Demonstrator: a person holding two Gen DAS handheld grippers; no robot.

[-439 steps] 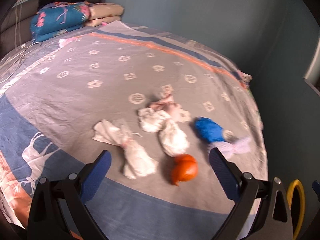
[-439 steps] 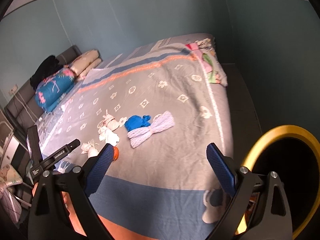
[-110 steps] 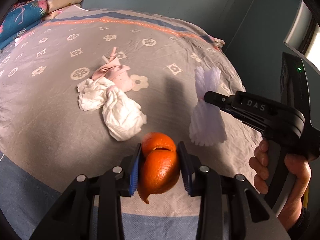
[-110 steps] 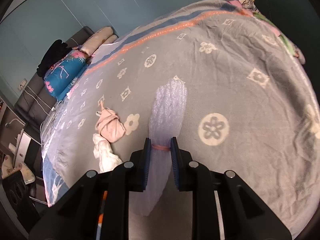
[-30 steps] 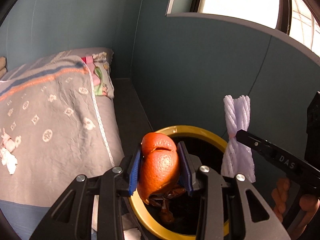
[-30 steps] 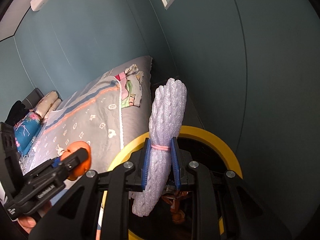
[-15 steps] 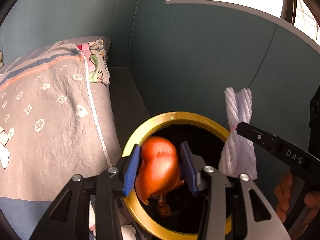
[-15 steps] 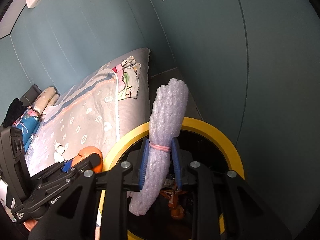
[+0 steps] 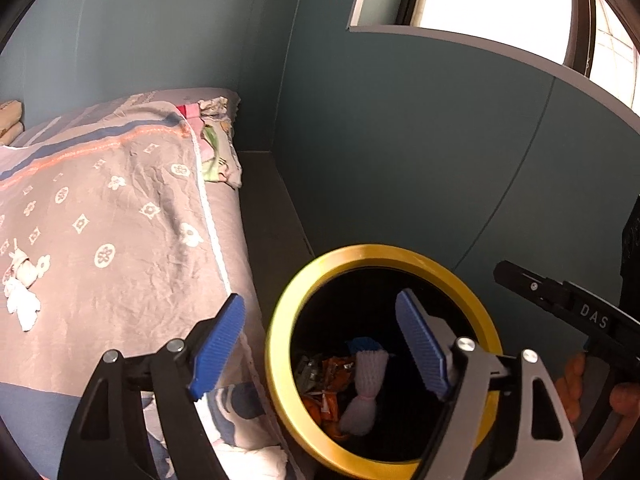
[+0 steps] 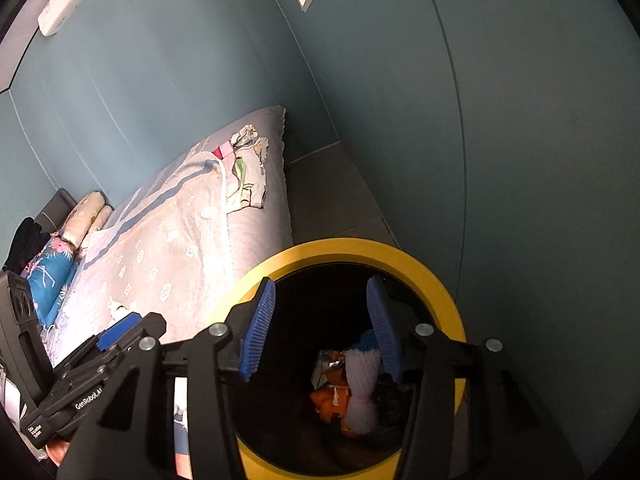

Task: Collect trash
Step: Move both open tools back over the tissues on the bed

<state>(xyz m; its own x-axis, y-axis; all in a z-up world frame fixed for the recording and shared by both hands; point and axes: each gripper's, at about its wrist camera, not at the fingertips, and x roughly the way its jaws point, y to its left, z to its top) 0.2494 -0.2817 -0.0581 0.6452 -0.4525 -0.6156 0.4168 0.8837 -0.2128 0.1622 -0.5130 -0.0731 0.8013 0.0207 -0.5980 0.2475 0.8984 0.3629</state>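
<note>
The bin's (image 9: 280,364) mouth lies open from above. The bed (image 9: 132,264) crowds its left side, and the wall (image 9: 400,160) stands close behind.

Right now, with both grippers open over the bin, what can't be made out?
- Bin bottom: too dark in both wrist views; the orange peel is partly under the foam net.
- Tissues on the bed: too small in the left view.
- Right gripper: hides part of the bin's contents.

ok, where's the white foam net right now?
Inside the yellow-rimmed bin: the white foam net lies on the orange peel at the bottom, seen in both wrist views below the open grippers.
</note>
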